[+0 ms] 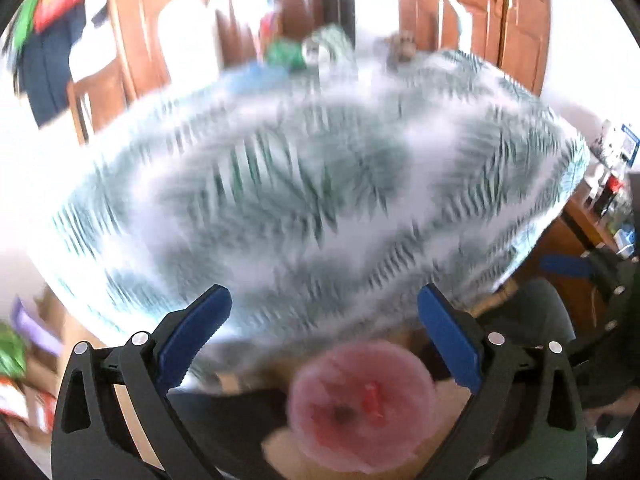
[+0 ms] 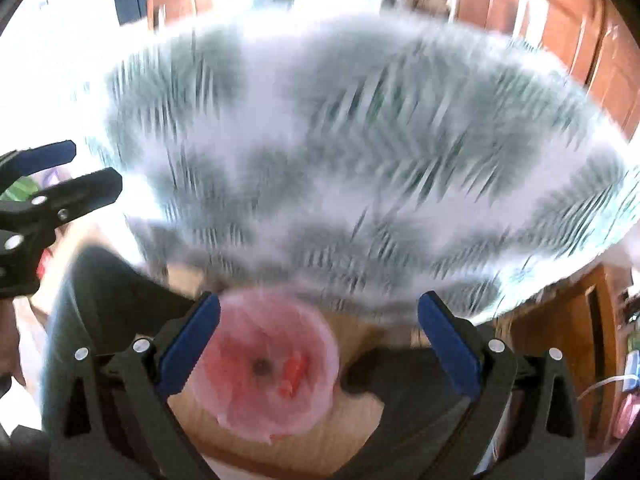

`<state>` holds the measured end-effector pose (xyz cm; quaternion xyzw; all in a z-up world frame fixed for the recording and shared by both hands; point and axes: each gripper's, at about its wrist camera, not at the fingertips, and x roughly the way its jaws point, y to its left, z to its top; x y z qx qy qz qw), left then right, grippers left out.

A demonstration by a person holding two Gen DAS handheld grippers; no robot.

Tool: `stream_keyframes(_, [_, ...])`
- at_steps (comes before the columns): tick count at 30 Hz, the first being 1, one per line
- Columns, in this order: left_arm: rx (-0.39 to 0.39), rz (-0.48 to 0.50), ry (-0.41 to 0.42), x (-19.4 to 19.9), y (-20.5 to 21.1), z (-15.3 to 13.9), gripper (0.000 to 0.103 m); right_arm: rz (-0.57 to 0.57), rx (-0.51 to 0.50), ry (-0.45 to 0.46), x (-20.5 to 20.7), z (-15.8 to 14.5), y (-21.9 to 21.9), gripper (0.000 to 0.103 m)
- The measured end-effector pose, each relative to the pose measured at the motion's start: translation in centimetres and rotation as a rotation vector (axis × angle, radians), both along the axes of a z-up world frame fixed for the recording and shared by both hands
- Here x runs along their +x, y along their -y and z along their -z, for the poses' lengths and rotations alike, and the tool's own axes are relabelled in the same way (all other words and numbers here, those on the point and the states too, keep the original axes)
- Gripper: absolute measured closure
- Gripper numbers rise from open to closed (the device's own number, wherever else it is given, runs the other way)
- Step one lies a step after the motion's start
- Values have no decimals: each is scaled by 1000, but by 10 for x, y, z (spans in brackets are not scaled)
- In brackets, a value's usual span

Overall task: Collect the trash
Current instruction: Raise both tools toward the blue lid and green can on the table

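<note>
Left gripper (image 1: 324,312): jaws spread wide, blue pads (image 1: 192,336) facing each other across an empty gap, nothing pressed between them. It points steeply downward.

Right gripper (image 2: 318,318): jaws likewise wide apart, its blue pads (image 2: 188,344) touching nothing, also angled steeply down.

In the right wrist view the left gripper shows at the left edge, jaws parted. Both views heavily motion-blurred.
</note>
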<state>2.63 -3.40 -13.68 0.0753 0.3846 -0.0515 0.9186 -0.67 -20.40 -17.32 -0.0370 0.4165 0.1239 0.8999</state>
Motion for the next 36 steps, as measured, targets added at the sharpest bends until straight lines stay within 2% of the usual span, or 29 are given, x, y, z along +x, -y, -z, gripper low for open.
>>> stream_keyframes(1, [11, 3, 2, 8, -1, -12, 6, 15, 5, 50, 4, -19, 5, 5])
stream_keyframes(3, [12, 0, 61, 26, -6, -41, 6, 31, 18, 138, 17, -51, 12, 5])
stream_keyframes(6, [6, -6, 90, 66, -15, -70, 6, 51, 3, 223, 49, -84, 11, 5])
stream_keyframes(8, [21, -20, 96, 92, -20, -77, 6, 54, 1, 255, 74, -98, 6, 5])
stream_keyframes(10, [31, -43, 88, 124, -27, -81, 6, 66, -13, 250, 106, -105, -6, 5])
stream_keyframes(15, [27, -92, 57, 168, -44, -77, 6, 153, -49, 180, 188, -104, -39, 5])
stream_keyframes(20, [8, -102, 19, 202, -58, -62, 6, 228, -98, 150, 236, -97, -67, 5])
stream_keyframes(25, [3, -106, 4, 218, -65, -55, 6, 266, -140, 100, 273, -86, -87, 5])
stream_keyframes(28, [2, -110, -3, 227, -69, -53, 6, 256, -151, 50, 286, -80, -88, 6])
stream_keyframes(30, [-11, -105, -11, 234, -69, -52, 6, 241, -124, 20, 286, -78, -80, 9])
stream_keyframes(33, [-16, -106, -22, 247, -65, -51, 6, 235, -205, 58, 279, -78, -68, 7])
stream_keyframes(36, [-42, -110, -29, 263, -58, -49, 6, 250, -196, 61, 273, -79, -45, 8])
